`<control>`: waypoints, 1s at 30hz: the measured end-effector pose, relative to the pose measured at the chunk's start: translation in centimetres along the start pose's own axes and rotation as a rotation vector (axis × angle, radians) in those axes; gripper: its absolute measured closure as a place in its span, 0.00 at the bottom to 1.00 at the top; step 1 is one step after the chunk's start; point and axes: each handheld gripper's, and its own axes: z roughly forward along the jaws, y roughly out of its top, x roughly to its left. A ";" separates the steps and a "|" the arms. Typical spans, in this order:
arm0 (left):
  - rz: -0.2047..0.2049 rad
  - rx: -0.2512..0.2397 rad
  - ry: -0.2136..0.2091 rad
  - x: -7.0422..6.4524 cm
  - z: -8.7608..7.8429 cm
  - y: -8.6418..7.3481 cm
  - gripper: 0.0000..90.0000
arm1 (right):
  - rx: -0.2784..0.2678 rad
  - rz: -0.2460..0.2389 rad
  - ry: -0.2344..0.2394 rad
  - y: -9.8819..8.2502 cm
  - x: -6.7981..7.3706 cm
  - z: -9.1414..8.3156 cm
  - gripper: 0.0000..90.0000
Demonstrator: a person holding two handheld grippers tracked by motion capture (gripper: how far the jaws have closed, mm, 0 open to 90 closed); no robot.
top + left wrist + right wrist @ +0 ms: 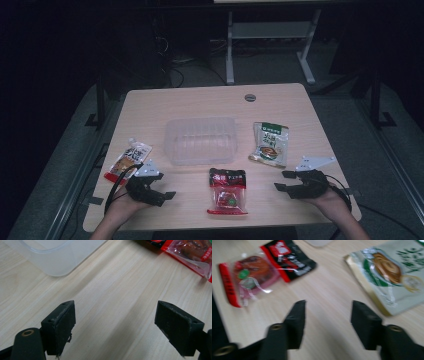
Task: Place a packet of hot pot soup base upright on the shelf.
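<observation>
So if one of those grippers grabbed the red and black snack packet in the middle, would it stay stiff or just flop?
The red and black packet would probably flop: it lies flat and looks like thin film. Its clear window glints in the right gripper view, so it may be slippery between the pads. Being flat on the table, it seems more likely to slide than roll when pushed.

A clear plastic tub [200,140] sits on the pale wooden worktop [280,100], ahead of the left tongs [165,186] and the right tongs [281,180] and nearer the left pair. A grey round cap [250,97] lies farther off, past the tub. A white-legged frame [230,50] stands beyond the worktop.
</observation>
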 end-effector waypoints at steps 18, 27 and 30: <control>0.007 -0.004 -0.014 -0.8 0.1 0.3 0.22 | 0.059 -0.145 0.200 2.4 4.0 2.7 1.00; 0.011 -0.004 -0.018 -1.0 0.2 0.5 0.23 | 0.107 -0.201 0.239 3.0 5.7 4.4 1.00; 0.006 -0.006 -0.021 -1.1 0.2 0.6 0.23 | 0.134 -0.238 0.256 3.2 6.3 5.2 1.00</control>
